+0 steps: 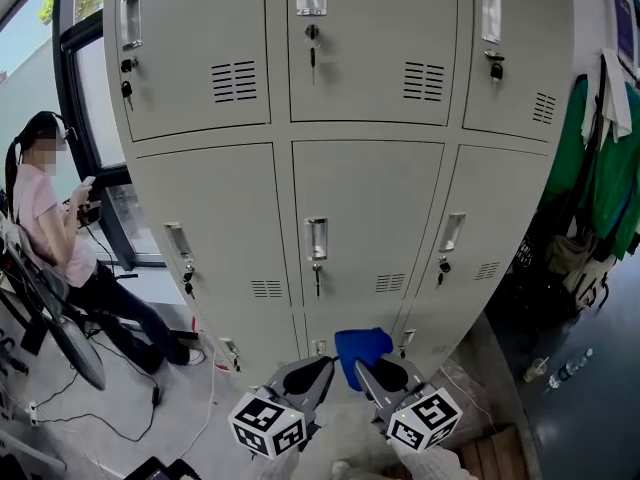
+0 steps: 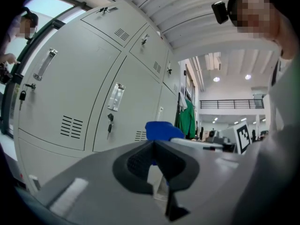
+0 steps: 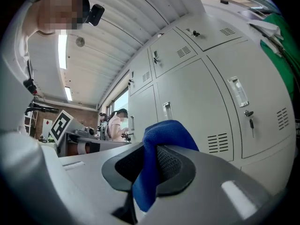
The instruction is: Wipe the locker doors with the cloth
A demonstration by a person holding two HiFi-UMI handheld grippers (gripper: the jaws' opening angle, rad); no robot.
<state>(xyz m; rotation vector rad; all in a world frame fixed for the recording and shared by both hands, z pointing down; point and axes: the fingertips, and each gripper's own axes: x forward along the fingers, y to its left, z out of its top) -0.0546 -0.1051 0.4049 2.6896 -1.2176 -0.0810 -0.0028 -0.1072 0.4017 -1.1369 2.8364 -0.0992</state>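
Observation:
A bank of grey locker doors (image 1: 365,208) fills the head view, each door with a handle, a key and a vent. Both grippers hang low in front of the bottom row. My right gripper (image 1: 375,373) is shut on a blue cloth (image 1: 362,344), which bulges up between its jaws just short of the doors. In the right gripper view the blue cloth (image 3: 161,144) folds over the jaws of the right gripper (image 3: 150,149), with the lockers (image 3: 201,102) beyond. My left gripper (image 1: 310,373) is shut with nothing in it; its own view shows the left gripper (image 2: 154,143), the cloth (image 2: 161,130) and the lockers (image 2: 70,88).
A person in a pink top (image 1: 50,238) sits at the left by a window (image 1: 85,78), with cables on the floor (image 1: 150,408). Green clothes (image 1: 600,168) hang to the right of the lockers. Bottles (image 1: 560,368) lie on the dark floor at the right.

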